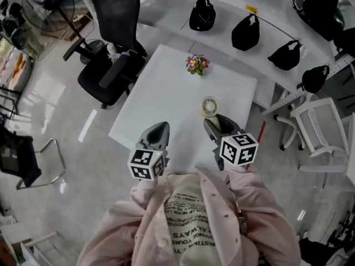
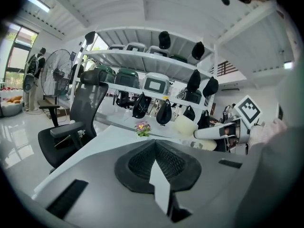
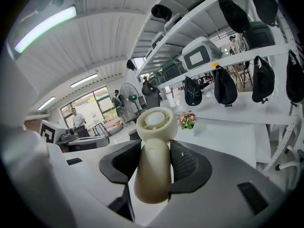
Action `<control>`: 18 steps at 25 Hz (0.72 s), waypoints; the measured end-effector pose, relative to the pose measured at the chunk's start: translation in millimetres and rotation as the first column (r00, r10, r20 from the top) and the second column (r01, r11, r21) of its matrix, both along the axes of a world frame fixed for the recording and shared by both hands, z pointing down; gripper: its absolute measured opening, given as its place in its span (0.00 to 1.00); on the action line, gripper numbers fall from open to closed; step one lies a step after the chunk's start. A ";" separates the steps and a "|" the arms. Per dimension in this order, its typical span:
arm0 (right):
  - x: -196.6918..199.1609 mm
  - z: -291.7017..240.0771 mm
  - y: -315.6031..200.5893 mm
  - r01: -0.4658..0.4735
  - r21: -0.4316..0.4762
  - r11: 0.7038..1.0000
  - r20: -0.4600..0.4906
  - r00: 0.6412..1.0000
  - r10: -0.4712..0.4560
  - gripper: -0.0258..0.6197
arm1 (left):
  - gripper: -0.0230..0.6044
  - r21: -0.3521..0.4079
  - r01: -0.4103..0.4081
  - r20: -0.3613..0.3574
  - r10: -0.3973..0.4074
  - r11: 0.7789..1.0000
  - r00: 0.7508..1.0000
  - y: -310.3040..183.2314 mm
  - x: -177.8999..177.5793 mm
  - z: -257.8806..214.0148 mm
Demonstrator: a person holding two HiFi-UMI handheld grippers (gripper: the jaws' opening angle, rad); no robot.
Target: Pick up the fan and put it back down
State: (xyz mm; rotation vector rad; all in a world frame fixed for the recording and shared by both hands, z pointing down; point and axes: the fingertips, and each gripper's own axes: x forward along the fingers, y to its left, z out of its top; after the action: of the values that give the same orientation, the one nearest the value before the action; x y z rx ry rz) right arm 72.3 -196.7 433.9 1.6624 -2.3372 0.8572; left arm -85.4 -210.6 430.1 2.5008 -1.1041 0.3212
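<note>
Both forearms, in pink sleeves point(image 1: 260, 218), reach forward from the body, and the two grippers sit side by side over the near edge of the table point(image 1: 166, 93). Each points away from the person and tilts a little downward, with its marker cube facing up toward the head camera.

The right gripper point(image 3: 153, 148) is clamped on the fan point(image 3: 153, 165). Its two dark pads press on either side of the cream handle. The handle runs lengthwise between the jaws, so the round fan head sticks out past the fingertips, toward the far edge. In the head view the fan head shows over the tabletop's near right part. The left gripper view shows it raised above the surface, not resting on it.

The left gripper point(image 2: 155, 144) is just left of the right one, apart from it and at about the same reach. Its pads are pressed together at the tips, with only a thin wedge of light behind them and nothing between them. It touches neither the fan nor the tabletop.

A small flower point(image 1: 197, 64) stands near the middle of the far edge, well apart from both grippers. A black chair point(image 1: 113, 49) is drawn up at the far left corner.
</note>
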 end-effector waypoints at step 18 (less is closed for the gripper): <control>32.2 -66.3 14.1 -0.066 0.213 0.975 0.055 0.997 0.055 0.33 | 0.04 0.154 0.032 -0.031 -0.028 0.988 0.999 -3.5 -11.7 -50.4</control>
State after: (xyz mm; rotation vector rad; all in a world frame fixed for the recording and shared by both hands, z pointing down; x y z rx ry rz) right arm 104.4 -182.6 367.5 1.8225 -2.5016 0.6824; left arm -97.1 -214.2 379.7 2.6112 -1.1954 0.1972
